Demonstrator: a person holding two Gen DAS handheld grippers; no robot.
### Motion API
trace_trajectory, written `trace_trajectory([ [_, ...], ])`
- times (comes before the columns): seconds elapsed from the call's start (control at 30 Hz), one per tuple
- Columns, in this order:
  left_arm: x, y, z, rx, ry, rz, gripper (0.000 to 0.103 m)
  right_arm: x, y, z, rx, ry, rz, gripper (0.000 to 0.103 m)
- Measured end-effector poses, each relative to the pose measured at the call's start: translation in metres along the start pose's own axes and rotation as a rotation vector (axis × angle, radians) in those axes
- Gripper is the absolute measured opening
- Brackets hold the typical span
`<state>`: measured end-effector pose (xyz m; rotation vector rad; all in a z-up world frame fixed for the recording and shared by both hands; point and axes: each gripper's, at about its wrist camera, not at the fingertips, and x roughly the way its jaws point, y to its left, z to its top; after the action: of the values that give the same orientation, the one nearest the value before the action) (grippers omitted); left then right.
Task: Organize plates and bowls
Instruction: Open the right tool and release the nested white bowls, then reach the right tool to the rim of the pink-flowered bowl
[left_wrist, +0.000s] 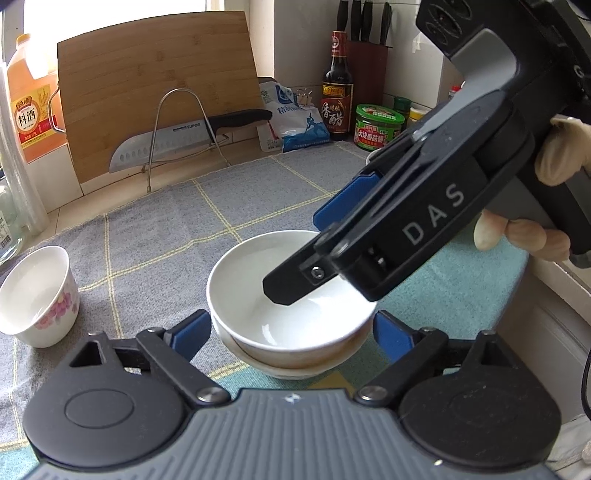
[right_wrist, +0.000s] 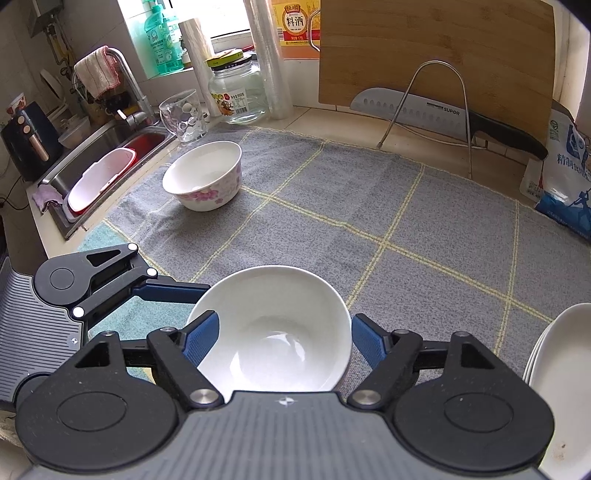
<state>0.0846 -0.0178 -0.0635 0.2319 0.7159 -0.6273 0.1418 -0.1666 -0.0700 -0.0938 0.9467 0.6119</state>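
Risk: slip | right gripper (left_wrist: 295, 266) spread, one finger inside nested white bowl (left_wrist: 291, 295), lower centre | left gripper (left_wrist: 291, 332) spread astride | stack may tip.

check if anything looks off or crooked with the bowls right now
The top white bowl sits tilted in the bowl beneath, not nested flat. The floral bowl stands upright, apart. No spills or breaks visible.

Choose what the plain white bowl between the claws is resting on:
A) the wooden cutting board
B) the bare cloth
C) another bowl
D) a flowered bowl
C: in the left wrist view the plain white bowl sits nested in another bowl beneath it.
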Motion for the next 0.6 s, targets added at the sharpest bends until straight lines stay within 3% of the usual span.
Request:
trace_trajectory([
  [0.27, -0.012, 0.005, 0.0, -0.006, -0.018, -0.001, 0.095, -0.005, 0.009, 0.002, -0.039, -0.023, -0.016, 0.103],
  [0.6, -0.035, 0.026, -0.006, -0.056, -0.049, 0.057, 0.095, -0.007, 0.026, 0.018, -0.078, -0.078, -0.026, 0.103],
])
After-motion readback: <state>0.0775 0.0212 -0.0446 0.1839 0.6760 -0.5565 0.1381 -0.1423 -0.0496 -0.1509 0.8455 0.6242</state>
